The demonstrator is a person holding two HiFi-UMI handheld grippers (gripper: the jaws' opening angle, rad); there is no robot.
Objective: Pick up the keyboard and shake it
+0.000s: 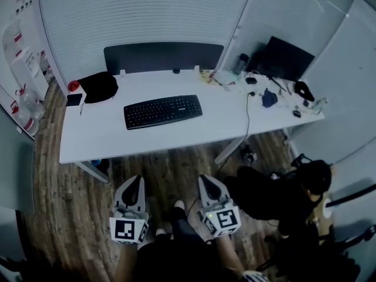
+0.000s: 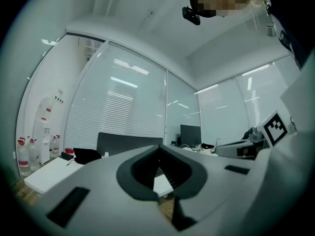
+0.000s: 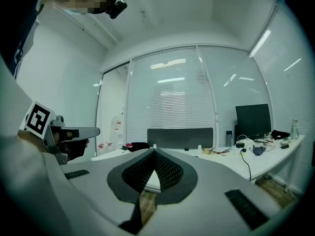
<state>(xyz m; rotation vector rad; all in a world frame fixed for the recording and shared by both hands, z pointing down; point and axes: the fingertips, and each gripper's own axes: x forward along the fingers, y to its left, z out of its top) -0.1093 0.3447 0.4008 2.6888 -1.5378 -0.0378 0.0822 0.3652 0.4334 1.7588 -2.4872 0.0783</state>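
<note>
You have not started: the keyboard (image 1: 163,111) lies untouched on the surface (image 1: 111,141), well apart from your left tongs (image 1: 134,182) and right tongs (image 1: 207,182), both closed on nothing.

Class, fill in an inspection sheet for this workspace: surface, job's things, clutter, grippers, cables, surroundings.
Surface: white desk, front part bare.
Job's things: keyboard flat at mid-desk, untouched.
Clutter: black bag at back left; monitor, bottle and small items at the right end.
Grippers: left gripper and right gripper short of the desk, over the floor, jaws shut, empty.
Cables: one cable runs off the desk's front edge toward the floor.
Surroundings: wood floor; glass walls with blinds; a person low at right.
</note>
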